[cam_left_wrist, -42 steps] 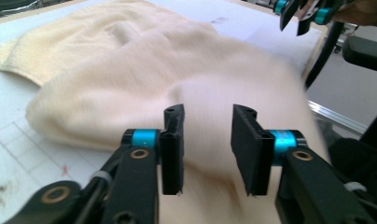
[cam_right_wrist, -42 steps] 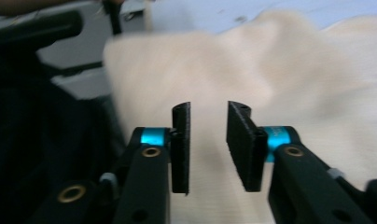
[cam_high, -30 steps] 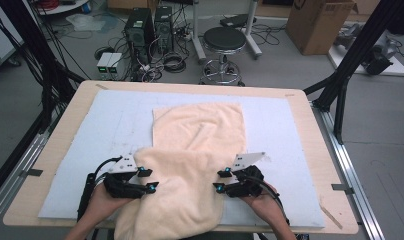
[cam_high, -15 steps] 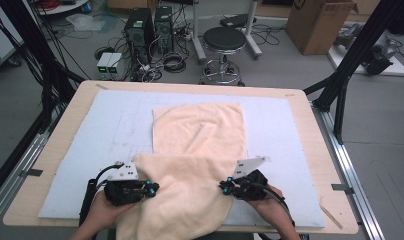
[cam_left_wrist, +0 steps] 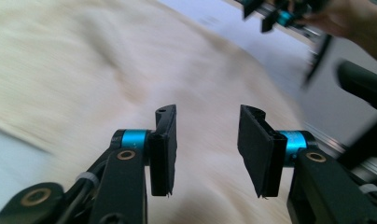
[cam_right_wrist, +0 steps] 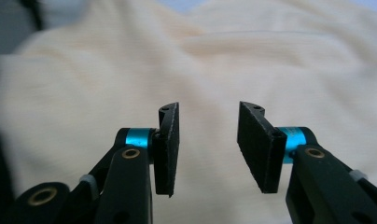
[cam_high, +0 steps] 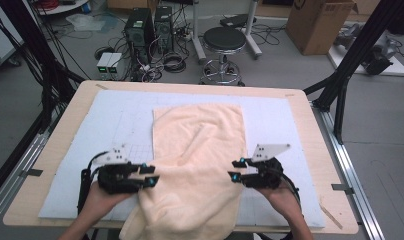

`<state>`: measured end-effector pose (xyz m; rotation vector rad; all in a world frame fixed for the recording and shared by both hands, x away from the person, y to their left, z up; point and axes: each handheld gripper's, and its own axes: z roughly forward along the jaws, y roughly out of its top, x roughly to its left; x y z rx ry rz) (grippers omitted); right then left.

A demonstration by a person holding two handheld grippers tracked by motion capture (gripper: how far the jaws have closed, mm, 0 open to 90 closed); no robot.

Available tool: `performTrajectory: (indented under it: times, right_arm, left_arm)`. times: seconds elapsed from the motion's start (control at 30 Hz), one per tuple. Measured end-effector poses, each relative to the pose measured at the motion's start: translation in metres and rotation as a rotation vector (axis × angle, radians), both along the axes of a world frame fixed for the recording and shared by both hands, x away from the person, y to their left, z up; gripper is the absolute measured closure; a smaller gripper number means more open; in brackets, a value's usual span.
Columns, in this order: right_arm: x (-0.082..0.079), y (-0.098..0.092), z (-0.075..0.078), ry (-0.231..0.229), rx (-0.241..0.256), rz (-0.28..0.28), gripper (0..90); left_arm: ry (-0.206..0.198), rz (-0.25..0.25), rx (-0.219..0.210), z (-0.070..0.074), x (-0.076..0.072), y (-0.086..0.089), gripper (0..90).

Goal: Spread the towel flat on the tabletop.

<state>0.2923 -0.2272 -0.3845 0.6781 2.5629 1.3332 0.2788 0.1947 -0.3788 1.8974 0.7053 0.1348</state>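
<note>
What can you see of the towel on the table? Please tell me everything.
The towel is pale peach and looks like soft terry cloth. It lies along the middle of the light mat, flat at the far end, rumpled near the person, where it hangs over the table edge. The left gripper and right gripper are open at its sides.

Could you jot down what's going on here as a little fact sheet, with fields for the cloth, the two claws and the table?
cloth: a peach towel spread on the table, its near end draped over the front edge
left claw: open, at the towel's left edge, holding nothing
right claw: open, at the towel's right edge, holding nothing
surface: pale blue mat on a wooden table
beyond the table: a round stool, computer towers, a cardboard box
</note>
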Motion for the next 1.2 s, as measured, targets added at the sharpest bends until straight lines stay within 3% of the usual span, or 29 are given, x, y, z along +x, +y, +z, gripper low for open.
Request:
performTrajectory:
  times: [0.1, 0.2, 0.23, 0.3, 0.43, 0.57, 0.67, 0.73, 0.83, 0.9, 0.93, 1.07, 1.1, 1.17, 1.2]
  right_arm:
    - [0.031, -0.001, 0.0, -0.025, -0.005, -0.076, 54.6]
    - [0.059, -0.002, -0.003, -0.062, -0.009, -0.133, 51.8]
    - [0.069, -0.003, -0.006, -0.048, -0.005, -0.146, 50.8]
    - [0.087, -0.007, -0.014, -0.027, -0.003, -0.184, 48.3]
    - [0.117, -0.014, -0.029, 0.034, -0.026, -0.261, 47.3]
    - [0.14, -0.013, -0.04, 0.074, -0.055, -0.3, 48.0]
    - [0.151, -0.01, -0.049, 0.101, -0.109, -0.304, 55.9]
    - [0.154, -0.007, -0.054, 0.085, -0.142, -0.304, 67.9]
    - [0.158, -0.003, -0.054, 0.084, -0.142, -0.266, 84.3]
    - [0.163, -0.001, -0.051, 0.103, -0.153, -0.259, 85.8]
    - [0.165, 0.001, -0.05, 0.11, -0.156, -0.262, 86.0]
    - [0.177, 0.01, -0.041, 0.109, -0.186, -0.264, 86.5]
    - [0.181, 0.012, -0.038, 0.097, -0.189, -0.269, 86.5]
    - [0.189, 0.017, -0.03, 0.098, -0.184, -0.274, 86.6]
    - [0.191, 0.02, -0.026, 0.064, -0.189, -0.279, 86.8]
  left_arm:
    - [-0.072, 0.13, 0.039, 0.001, 0.033, -0.002, 56.0]
    - [-0.086, 0.242, 0.123, -0.012, 0.068, -0.007, 56.0]
    - [-0.075, 0.264, 0.156, -0.018, 0.079, -0.008, 56.0]
    - [-0.037, 0.323, 0.168, -0.032, 0.1, -0.009, 56.0]
    - [0.043, 0.378, 0.249, -0.054, 0.131, -0.012, 54.4]
    - [0.072, 0.419, 0.27, -0.065, 0.15, -0.014, 51.6]
    - [0.047, 0.44, 0.262, -0.066, 0.154, -0.014, 65.7]
    - [0.04, 0.435, 0.259, -0.067, 0.154, -0.014, 82.5]
    - [0.048, 0.457, 0.27, -0.065, 0.161, -0.016, 86.3]
    - [0.042, 0.474, 0.339, -0.059, 0.17, -0.018, 86.7]
    - [0.037, 0.483, 0.353, -0.055, 0.175, -0.017, 86.8]
    - [0.036, 0.529, 0.36, -0.035, 0.198, -0.007, 86.8]
    - [0.031, 0.535, 0.349, -0.029, 0.204, -0.005, 86.8]
    - [0.01, 0.55, 0.365, -0.017, 0.213, -0.004, 86.8]
    - [0.003, 0.553, 0.379, -0.011, 0.218, -0.004, 86.8]
